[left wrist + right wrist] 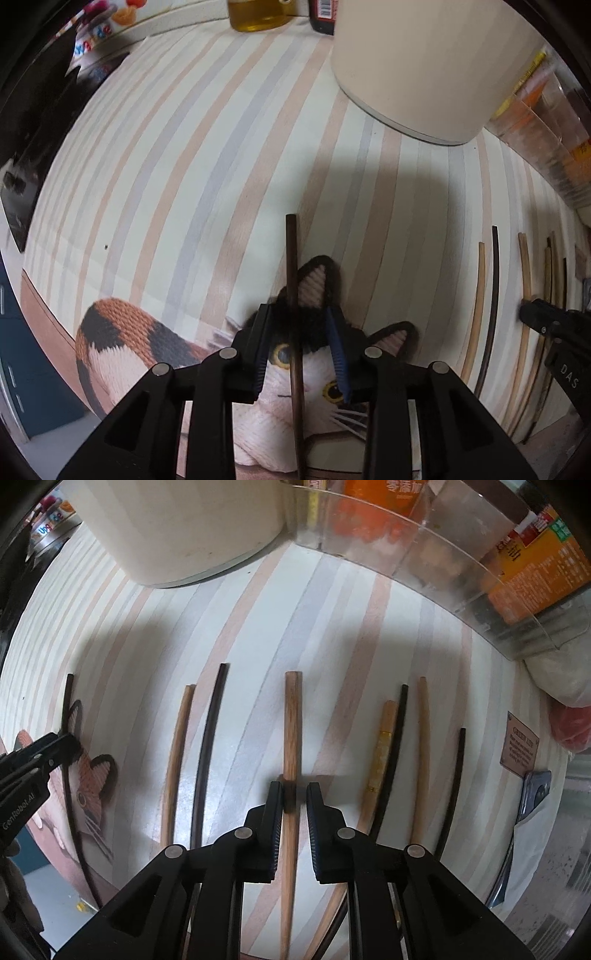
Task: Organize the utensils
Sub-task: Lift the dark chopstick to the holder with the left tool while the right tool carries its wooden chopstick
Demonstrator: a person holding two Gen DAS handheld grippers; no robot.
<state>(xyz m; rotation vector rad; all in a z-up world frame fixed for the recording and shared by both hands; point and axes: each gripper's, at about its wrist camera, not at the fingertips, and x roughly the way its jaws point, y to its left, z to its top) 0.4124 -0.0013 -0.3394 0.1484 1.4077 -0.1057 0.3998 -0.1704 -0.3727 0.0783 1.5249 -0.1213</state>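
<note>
A dark brown chopstick (293,295) lies on the striped tablecloth over the cat print. My left gripper (300,314) is open around it, jaws apart on either side, not touching. In the right wrist view a light wooden chopstick (291,731) lies between my right gripper's (294,794) jaws, which stand narrowly apart at its sides. Several more chopsticks lie in a row: a light one (177,746), a dark one (208,734), a gold-banded one (378,760), a dark one (395,753), a light one (423,746) and a dark one (456,775).
A cream cylindrical container (424,66) stands at the back, also in the right wrist view (192,528). A clear plastic organizer (461,550) with orange packets is at the back right. A jar of yellow liquid (258,14) stands far back. The table edge (48,314) is at left.
</note>
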